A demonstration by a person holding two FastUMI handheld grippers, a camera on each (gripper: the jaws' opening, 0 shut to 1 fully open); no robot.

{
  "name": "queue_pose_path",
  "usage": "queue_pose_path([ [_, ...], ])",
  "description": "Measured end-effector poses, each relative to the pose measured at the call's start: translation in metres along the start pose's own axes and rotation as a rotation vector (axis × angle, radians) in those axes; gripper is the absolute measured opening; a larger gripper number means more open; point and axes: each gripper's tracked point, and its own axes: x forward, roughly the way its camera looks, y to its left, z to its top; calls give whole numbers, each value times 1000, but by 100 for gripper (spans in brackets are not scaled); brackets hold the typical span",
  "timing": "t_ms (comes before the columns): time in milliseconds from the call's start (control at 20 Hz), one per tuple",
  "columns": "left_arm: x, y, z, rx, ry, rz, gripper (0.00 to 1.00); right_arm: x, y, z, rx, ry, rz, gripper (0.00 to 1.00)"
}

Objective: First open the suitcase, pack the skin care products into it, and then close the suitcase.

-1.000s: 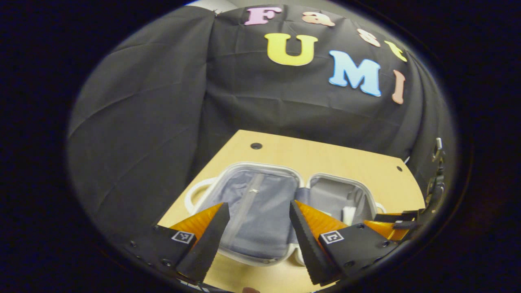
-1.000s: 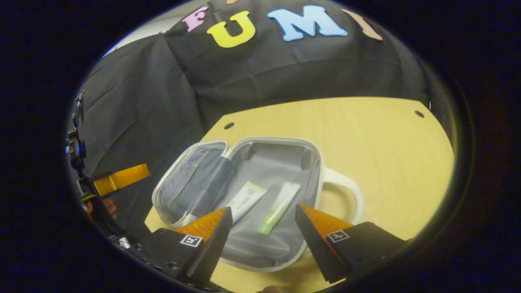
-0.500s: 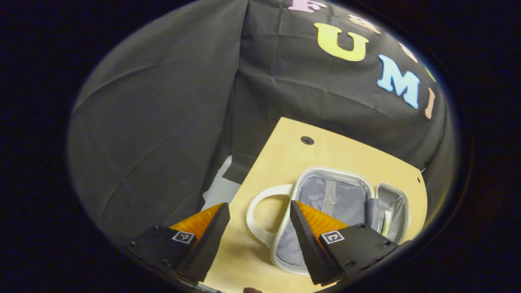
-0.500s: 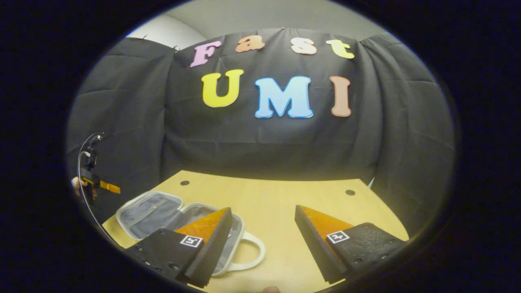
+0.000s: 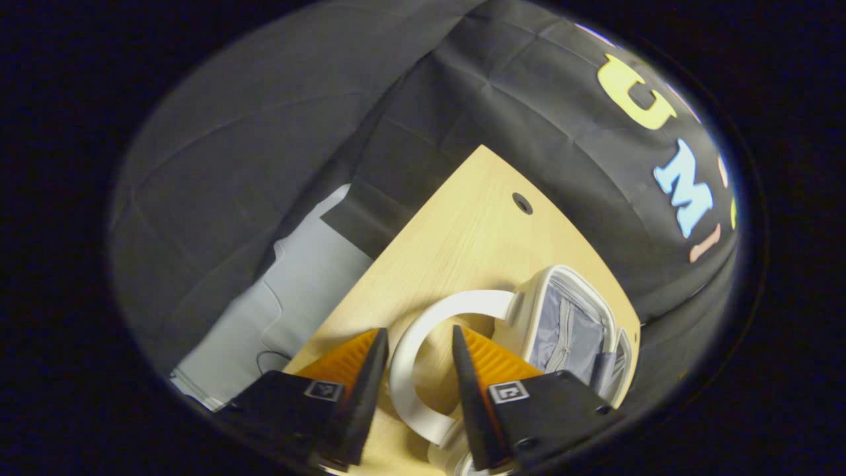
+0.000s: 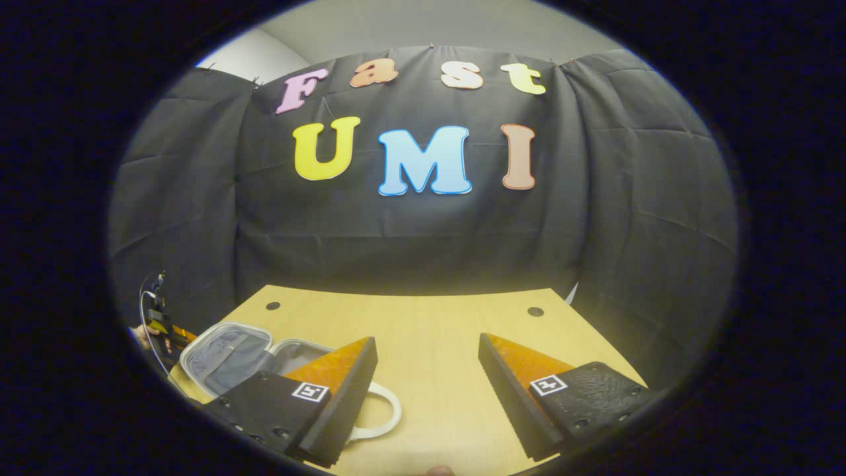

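I am bracketing the case (image 5: 568,324)'s white handle (image 5: 423,357) with my left gripper (image 5: 413,370), fingers not yet pressing. The case is lying open on the table (image 5: 462,231). It looks light, stiff-rimmed, soft-lined; the handle seems best. My right gripper (image 6: 426,380) is hanging released.

I am seeing the small white hard-shell suitcase with grey fabric lining (image 5: 568,324) lying open on the counter, its two halves spread flat side by side. In the left gripper view its curved white handle (image 5: 423,357) is arching toward me off the nearer half. In the right gripper view the suitcase (image 6: 225,354) is sitting at the counter's left edge, lining facing up, and its contents are staying hidden from me.
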Motion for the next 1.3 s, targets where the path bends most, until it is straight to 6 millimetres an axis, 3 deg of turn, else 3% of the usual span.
queue_pose_path([
  [100, -1, 11, -3, 7, 15, 23, 48, 1, 1, -1, 11, 1, 0, 94],
  [200, -12, 6, -2, 65, 16, 56, 18, 1, -7, -2, 24, -1, -10, 94],
  [350, -39, -25, 14, 165, -37, 51, 13, -2, -16, 3, 39, -17, -16, 94],
  [450, -75, -61, 34, 192, -98, 8, 12, 0, -26, 6, 41, -36, -20, 94],
  [600, -147, -137, 56, 206, -205, -96, 12, -1, -38, 8, 43, -51, -13, 94],
  [750, -207, -222, 46, 257, -268, -171, 12, 0, -54, 8, 46, -69, 1, 94],
  [800, -217, -243, 31, 276, -274, -189, 12, 2, -59, 7, 45, -71, 6, 94],
  [950, -241, -331, -13, 331, -289, -286, 12, 1, -80, 12, 49, -86, 22, 94],
  [1050, -248, -398, -64, 367, -273, -346, 12, 1, -96, 14, 43, -104, 38, 94],
  [1150, -237, -447, -110, 381, -241, -390, 12, 0, -109, 15, 29, -114, 65, 94],
  [1250, -209, -487, -163, 397, -213, -401, 15, -3, -122, 12, -6, -120, 99, 94],
  [1300, -190, -502, -191, 410, -191, -397, 12, -3, -127, 7, -33, -112, 121, 94],
])
